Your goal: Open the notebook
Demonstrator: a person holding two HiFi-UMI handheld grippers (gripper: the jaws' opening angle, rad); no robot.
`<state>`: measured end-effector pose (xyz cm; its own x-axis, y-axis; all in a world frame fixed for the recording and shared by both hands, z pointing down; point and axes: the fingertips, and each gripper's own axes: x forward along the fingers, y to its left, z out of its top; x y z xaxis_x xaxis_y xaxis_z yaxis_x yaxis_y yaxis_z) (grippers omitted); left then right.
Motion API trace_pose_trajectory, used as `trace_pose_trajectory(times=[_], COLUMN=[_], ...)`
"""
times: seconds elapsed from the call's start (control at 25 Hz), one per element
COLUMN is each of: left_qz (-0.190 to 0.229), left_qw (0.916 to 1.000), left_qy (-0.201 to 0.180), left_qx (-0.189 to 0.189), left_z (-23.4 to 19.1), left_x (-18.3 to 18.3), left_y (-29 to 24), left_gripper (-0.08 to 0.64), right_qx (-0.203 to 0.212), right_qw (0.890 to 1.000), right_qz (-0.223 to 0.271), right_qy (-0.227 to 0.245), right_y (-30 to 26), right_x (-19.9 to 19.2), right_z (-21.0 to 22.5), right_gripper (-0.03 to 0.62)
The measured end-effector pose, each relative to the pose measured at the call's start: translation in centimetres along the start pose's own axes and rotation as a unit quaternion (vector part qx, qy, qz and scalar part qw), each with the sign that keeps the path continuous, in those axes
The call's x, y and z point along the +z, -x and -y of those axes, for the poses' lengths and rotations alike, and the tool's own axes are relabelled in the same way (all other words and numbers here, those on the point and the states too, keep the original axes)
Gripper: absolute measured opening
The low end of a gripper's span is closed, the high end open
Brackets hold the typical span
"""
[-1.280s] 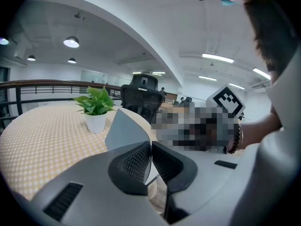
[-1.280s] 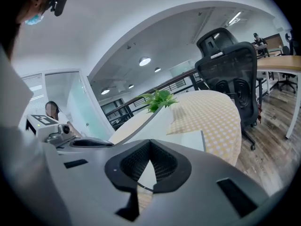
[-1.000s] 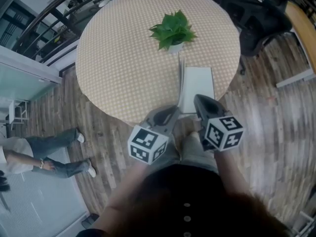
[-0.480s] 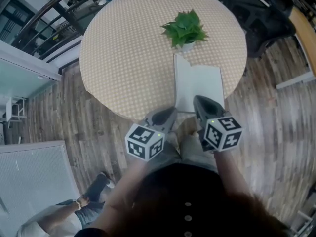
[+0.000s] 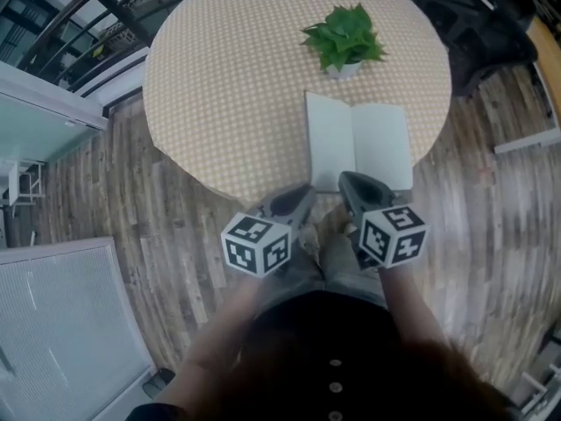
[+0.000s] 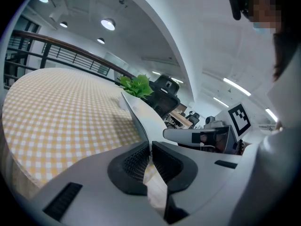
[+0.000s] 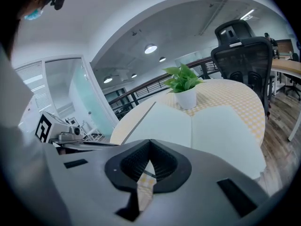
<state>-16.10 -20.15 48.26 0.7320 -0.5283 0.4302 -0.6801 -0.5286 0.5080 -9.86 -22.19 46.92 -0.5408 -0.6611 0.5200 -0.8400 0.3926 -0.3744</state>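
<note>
**Nearly flat: notebook open at the table's near edge**

Spread wide, the notebook (image 5: 359, 143) shows two blank white pages on the round table (image 5: 228, 86), which is covered in a yellow checked cloth. It sits by the near edge, toward the table's right side. A potted plant (image 5: 344, 38) stands just beyond its far edge. The right-hand half lies flat on the cloth. In the left gripper view the left-hand half stands a little off the cloth and throws a shadow on the checks beside it.

The left gripper (image 5: 296, 198) is at the notebook's near left corner. Its jaws are drawn almost together, with only a thin slit between the ribbed pads, and the white edge of that left-hand half runs down into the slit, pinched there.

The right gripper (image 5: 351, 182) hangs over the table's near edge, just in front of the notebook's near side. Its jaws meet at the tips and nothing is between them. A black office chair (image 7: 247, 51) stands past the table's far right edge.
</note>
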Motion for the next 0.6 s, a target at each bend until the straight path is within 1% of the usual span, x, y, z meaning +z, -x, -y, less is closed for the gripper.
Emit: trace_pose_trajectory(times=[0.12,0.2,0.32,0.48,0.6], left_qz=[-0.008,-0.02,-0.036,-0.041,-0.051], left_qw=[0.9996,0.999,0.9981,0.9976,0.9963], left_qy=[0.028,0.033,0.024,0.014,0.004], left_qx=[0.006,0.021,0.044,0.054,0.069], left_z=[-1.0,-1.8,-2.8,-3.7,-4.3], left_x=[-0.6,-1.3,-2.4,-3.3,-3.8], left_y=[-0.1,-0.2,-0.2,-0.4,-0.5], left_gripper=[0.031,0.031,0.031,0.035,0.043], right_qx=[0.006,0.008,0.011,0.007,0.003], right_qw=[1.0,1.0,1.0,0.999,0.999], right_qz=[-0.009,-0.017,-0.025,-0.036,-0.04], right_qy=[-0.002,0.0,-0.005,-0.007,-0.007], right_y=[-0.7,-1.2,-1.7,-2.1,-2.3], right_x=[-0.9,-1.4,-2.4,-3.4,-3.8], right_z=[-0.6,-0.8,-1.1,-0.9,-0.7], right_gripper=[0.011,0.011,0.011,0.011,0.011])
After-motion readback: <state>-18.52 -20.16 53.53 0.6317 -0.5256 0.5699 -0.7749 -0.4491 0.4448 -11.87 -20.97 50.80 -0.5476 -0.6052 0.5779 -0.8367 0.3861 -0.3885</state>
